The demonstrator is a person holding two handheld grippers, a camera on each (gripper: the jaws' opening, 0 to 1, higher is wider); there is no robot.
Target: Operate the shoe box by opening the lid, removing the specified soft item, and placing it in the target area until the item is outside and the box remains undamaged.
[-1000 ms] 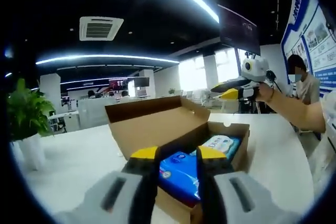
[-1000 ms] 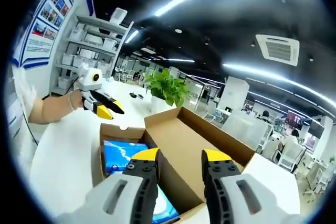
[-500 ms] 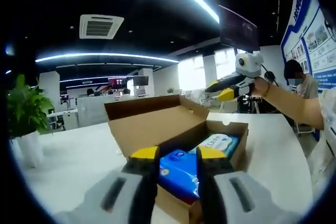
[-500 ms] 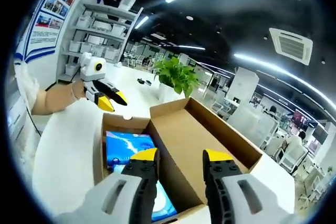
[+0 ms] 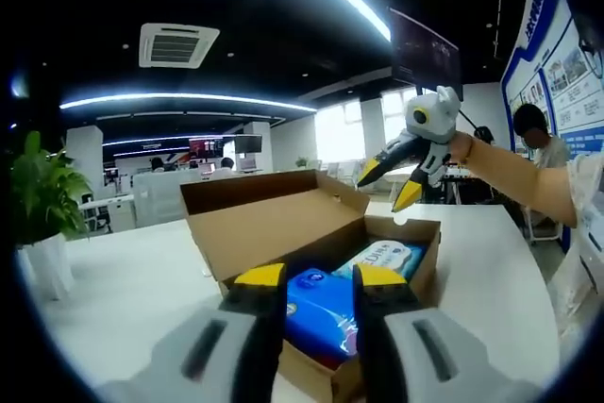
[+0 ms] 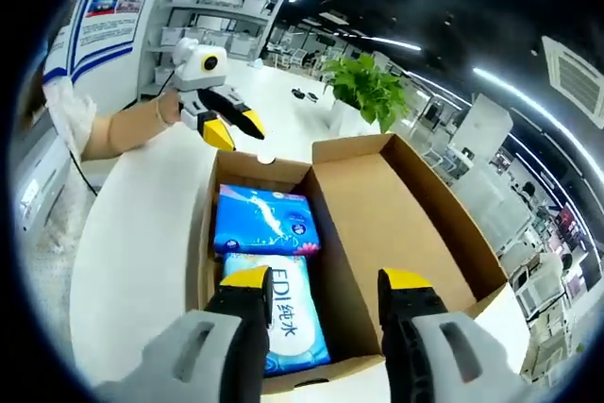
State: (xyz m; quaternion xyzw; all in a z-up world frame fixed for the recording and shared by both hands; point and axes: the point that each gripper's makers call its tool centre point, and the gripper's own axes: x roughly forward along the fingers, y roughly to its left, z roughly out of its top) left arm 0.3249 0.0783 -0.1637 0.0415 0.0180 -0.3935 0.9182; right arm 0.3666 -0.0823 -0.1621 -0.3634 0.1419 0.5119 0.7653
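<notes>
Already the shoe box point(image 6: 283, 261) stands open on the white table point(image 6: 132, 224), its lid point(image 6: 406, 205) folded back and upright along one long side. That step looks done; the removal is not begun. One box, two soft packs inside: a blue pack point(image 6: 262, 219) at the end nearer the left gripper point(image 6: 226, 125), and a pack with white label and printed characters point(image 6: 283, 318) at the end under the right gripper point(image 6: 326, 282). The two lie end to end, seemingly touching. Which is the specified item cannot be told.

Right gripper hangs over the box, jaws spread wide, holding nothing. Left gripper point(image 5: 321, 277) sits low at the opposite end of the box point(image 5: 311, 252), jaws a moderate gap apart, empty; the blue pack point(image 5: 321, 313) shows between them, though contact is hard to judge at this angle. No target area is marked. One potted plant point(image 6: 363, 92) beyond.
</notes>
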